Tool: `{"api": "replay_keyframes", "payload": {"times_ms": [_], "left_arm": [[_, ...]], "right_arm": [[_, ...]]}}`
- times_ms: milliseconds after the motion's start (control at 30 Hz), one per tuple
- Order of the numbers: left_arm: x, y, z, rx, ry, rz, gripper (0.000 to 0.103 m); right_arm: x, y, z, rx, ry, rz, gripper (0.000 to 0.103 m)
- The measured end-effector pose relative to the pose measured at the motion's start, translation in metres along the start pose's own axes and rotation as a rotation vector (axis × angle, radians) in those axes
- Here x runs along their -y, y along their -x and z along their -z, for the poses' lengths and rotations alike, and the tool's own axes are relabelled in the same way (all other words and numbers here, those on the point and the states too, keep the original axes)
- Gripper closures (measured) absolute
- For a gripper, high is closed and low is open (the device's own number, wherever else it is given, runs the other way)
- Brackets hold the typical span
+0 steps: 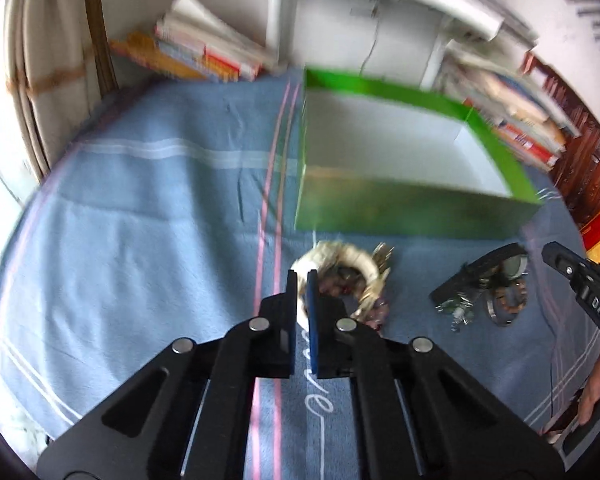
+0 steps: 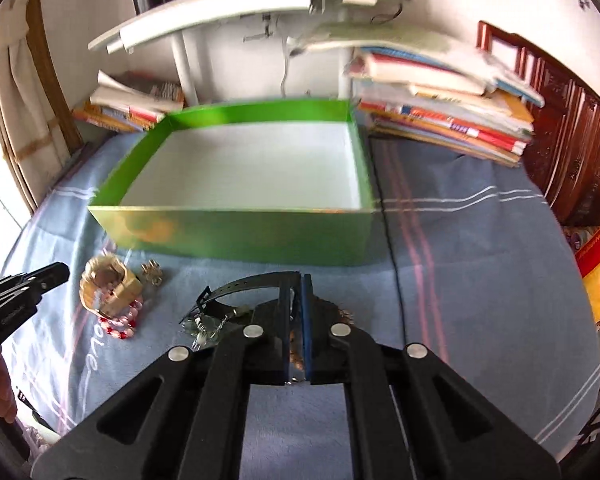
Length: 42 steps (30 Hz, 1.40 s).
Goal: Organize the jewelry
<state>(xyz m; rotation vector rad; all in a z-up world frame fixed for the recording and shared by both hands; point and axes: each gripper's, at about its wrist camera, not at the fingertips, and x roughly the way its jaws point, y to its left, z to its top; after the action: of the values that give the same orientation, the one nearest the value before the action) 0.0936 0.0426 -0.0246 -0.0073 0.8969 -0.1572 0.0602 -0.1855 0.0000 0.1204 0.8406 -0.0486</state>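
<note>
We hold both grippers tilted downward over the blue blanket (image 2: pixel 480 240), pointing toward the green box (image 2: pixel 240 236). The left gripper (image 1: pixel 302 280) has its jaws drawn together on the rim of a pale woven bangle (image 1: pixel 340 258); the bangle lies just before the box's near wall, over a string of pink beads (image 2: pixel 120 322). The right gripper (image 2: pixel 299 284) has its jaws together on a black watch strap (image 2: pixel 252 282); the strap's long axis runs leftward from the jaws, roughly parallel to the box's near wall. Blur hides what else lies under the right jaws. The box sits open, white floor bare.
</note>
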Motion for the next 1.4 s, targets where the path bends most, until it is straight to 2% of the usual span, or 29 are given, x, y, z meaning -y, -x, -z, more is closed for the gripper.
{"api": "replay_keyframes", "payload": {"times_ms": [67, 100, 133, 167, 233, 267, 433, 667, 767, 800, 867, 933, 1067, 1200, 1400], "left_arm": [[-0.001, 0.003, 0.000, 0.014, -0.007, -0.012, 0.094], [-0.001, 0.000, -0.001, 0.003, -0.010, -0.024, 0.083], [-0.002, -0.005, -0.001, -0.015, -0.009, -0.036, 0.077], [-0.002, -0.011, -0.001, -0.033, -0.010, -0.043, 0.069], [0.000, -0.021, 0.000, -0.055, -0.019, -0.038, 0.065], [0.002, -0.027, 0.000, -0.067, -0.022, -0.040, 0.065], [0.002, -0.047, 0.002, -0.098, -0.033, -0.060, 0.065], [0.006, -0.063, -0.001, -0.129, -0.037, -0.048, 0.064], [0.010, -0.065, -0.002, -0.133, -0.051, -0.031, 0.076], [0.012, -0.065, -0.002, -0.132, -0.057, -0.032, 0.076], [0.014, -0.065, -0.002, -0.129, -0.063, -0.039, 0.077], [0.012, -0.064, -0.002, -0.130, -0.057, -0.031, 0.078], [0.006, -0.061, -0.003, -0.131, -0.034, -0.022, 0.081], [0.002, -0.048, -0.004, -0.102, -0.021, -0.027, 0.082], [0.005, -0.017, -0.011, -0.029, -0.026, -0.008, 0.082]], "right_arm": [[0.001, 0.008, 0.001, 0.017, -0.002, 0.007, 0.097], [0.001, 0.007, 0.001, 0.013, -0.001, 0.014, 0.097], [0.002, 0.004, 0.002, 0.001, 0.002, 0.023, 0.093], [0.002, -0.001, 0.003, -0.014, 0.002, 0.030, 0.080], [0.000, -0.012, 0.006, -0.038, 0.007, 0.050, 0.060], [-0.001, -0.018, 0.007, -0.048, 0.013, 0.057, 0.059], [-0.005, -0.045, 0.005, -0.095, 0.008, 0.042, 0.059], [-0.018, -0.060, -0.007, -0.095, 0.022, 0.032, 0.059], [-0.018, -0.071, -0.010, -0.108, 0.015, 0.041, 0.059], [-0.018, -0.074, -0.011, -0.111, 0.016, 0.049, 0.060], [-0.019, -0.081, -0.008, -0.127, 0.031, 0.059, 0.082], [-0.019, -0.083, -0.006, -0.136, 0.033, 0.032, 0.086], [-0.017, -0.077, -0.005, -0.131, 0.027, 0.016, 0.086], [-0.014, -0.060, -0.009, -0.088, 0.018, 0.016, 0.086], [-0.013, -0.033, -0.017, -0.020, 0.007, -0.005, 0.087]]}}
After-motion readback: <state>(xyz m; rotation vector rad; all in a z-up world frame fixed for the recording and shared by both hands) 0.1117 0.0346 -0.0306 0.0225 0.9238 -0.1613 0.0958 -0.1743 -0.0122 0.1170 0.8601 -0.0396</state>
